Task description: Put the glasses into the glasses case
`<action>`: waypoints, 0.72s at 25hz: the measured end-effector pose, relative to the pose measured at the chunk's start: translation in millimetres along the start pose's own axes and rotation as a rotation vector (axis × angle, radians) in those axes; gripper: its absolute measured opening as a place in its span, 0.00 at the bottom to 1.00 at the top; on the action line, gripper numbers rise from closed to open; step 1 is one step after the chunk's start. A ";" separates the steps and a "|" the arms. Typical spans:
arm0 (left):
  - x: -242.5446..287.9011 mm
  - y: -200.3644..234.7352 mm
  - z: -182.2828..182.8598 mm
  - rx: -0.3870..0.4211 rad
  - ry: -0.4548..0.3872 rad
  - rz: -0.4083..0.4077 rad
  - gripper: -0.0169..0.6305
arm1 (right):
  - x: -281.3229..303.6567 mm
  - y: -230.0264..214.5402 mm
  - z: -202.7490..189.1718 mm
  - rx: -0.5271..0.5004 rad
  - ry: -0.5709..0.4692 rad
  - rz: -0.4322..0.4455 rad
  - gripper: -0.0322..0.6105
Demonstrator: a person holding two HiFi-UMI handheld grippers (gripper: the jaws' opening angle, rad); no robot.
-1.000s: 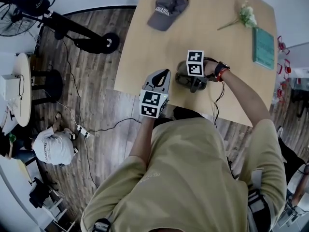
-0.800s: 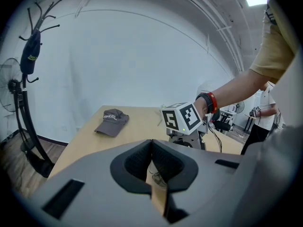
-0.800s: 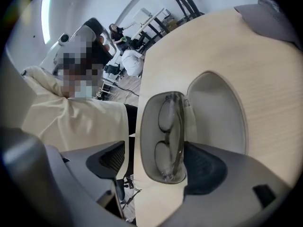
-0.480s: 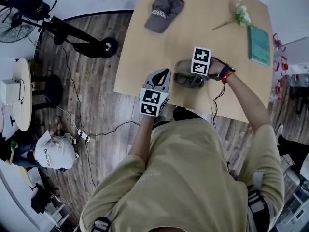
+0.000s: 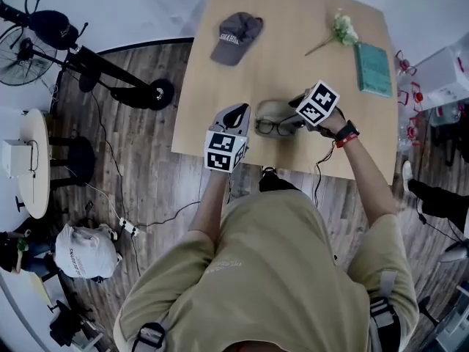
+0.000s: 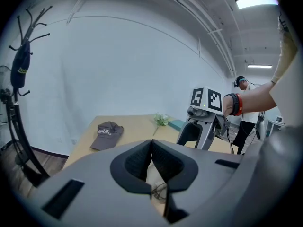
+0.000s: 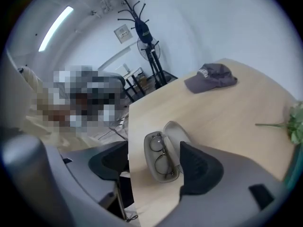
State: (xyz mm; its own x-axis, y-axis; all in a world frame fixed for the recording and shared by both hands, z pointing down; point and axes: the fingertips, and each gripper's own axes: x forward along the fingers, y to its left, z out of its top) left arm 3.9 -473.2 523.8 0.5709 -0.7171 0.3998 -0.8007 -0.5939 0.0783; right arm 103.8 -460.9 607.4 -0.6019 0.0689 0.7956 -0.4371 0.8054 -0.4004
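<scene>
Scene: light wooden table (image 5: 293,50), seen from above, with a grey cap (image 5: 233,37), a flower sprig (image 5: 338,29) and a teal book (image 5: 372,70) at the far side.
Glasses: dark-framed glasses (image 7: 161,157) lying folded inside the open glasses case (image 5: 278,110), near the table's front edge.
Case: lid tipped back on the far side, tray facing up, not yet closed.
Right gripper (image 7: 154,165): raised above the case and angled down at it, jaws wide apart after just narrowing slightly, nothing between the pads, glasses released.
Left gripper (image 6: 151,145): held just beside the case on its left, off the table, jaws pressed together with nothing in them.
Step in hand: judged to be closing the lid, with the placing apparently complete.
Doing it well: brace the tray with the closed left jaws so it cannot skid toward the edge; catch the lid's far rim with one right jaw and fold it over slowly; check first that no temple or lens rides above the tray's rim; press down only once the lid sits square.
Risk: a one-sided push likely to spin the light case or nudge it off the front edge.
</scene>
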 end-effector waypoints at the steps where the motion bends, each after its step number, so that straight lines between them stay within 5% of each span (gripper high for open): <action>1: -0.7 -2.0 6.0 0.008 -0.011 -0.009 0.06 | -8.8 1.0 3.3 0.007 -0.040 -0.033 0.60; 13: -10.0 -21.9 59.9 0.065 -0.097 -0.016 0.06 | -130.5 29.1 43.6 0.062 -0.630 -0.366 0.45; 18: -15.6 -27.7 87.3 0.082 -0.166 0.007 0.06 | -170.5 37.4 48.3 0.079 -0.793 -0.512 0.41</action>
State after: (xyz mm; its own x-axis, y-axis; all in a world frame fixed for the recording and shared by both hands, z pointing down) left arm 33.0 -477.5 435.7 0.5927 -0.7678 0.2434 -0.7913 -0.6115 -0.0019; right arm 157.8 -471.0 434.8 -0.5902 -0.7255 0.3541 -0.8005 0.5825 -0.1408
